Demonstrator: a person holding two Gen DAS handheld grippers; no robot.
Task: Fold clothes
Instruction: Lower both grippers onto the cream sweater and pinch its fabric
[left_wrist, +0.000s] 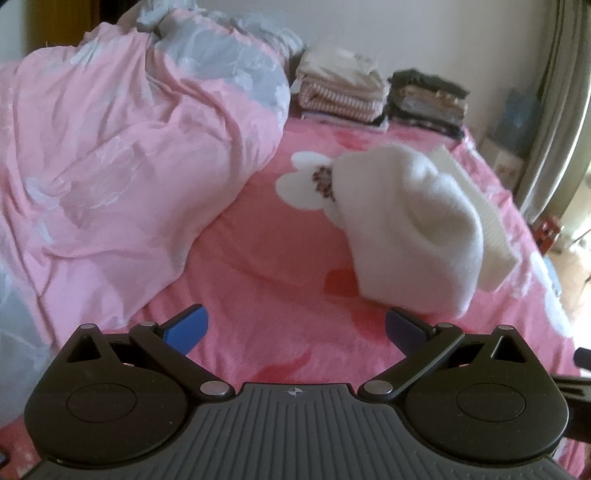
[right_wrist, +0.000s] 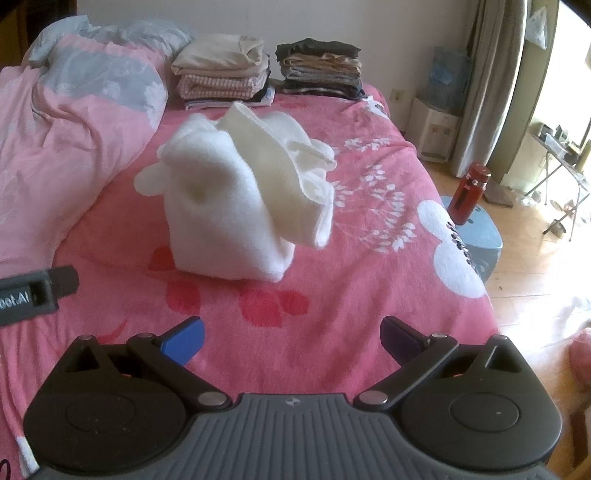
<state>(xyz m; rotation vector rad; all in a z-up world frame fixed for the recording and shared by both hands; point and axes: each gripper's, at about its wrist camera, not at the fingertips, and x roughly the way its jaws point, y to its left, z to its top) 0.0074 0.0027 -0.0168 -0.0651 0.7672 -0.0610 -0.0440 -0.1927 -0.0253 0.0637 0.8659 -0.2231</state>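
Note:
A white fluffy garment (left_wrist: 410, 225) lies bunched in a heap on the pink bed sheet (left_wrist: 280, 266), with a ribbed cream part draped over its right side (right_wrist: 280, 173). In the right wrist view the same garment (right_wrist: 221, 210) sits in the middle of the bed. My left gripper (left_wrist: 295, 328) hovers open just short of the heap, with nothing between its blue fingers. My right gripper (right_wrist: 291, 338) is open too and empty, a little nearer than the heap. The left gripper's body (right_wrist: 33, 291) shows at the left edge of the right wrist view.
A crumpled pink and grey duvet (left_wrist: 122, 147) fills the bed's left side. Two stacks of folded clothes (right_wrist: 225, 77) (right_wrist: 321, 70) stand at the far end by the wall. To the right of the bed stand a red bottle (right_wrist: 471, 194) on a blue stool, a water dispenser (right_wrist: 436, 129) and a curtain.

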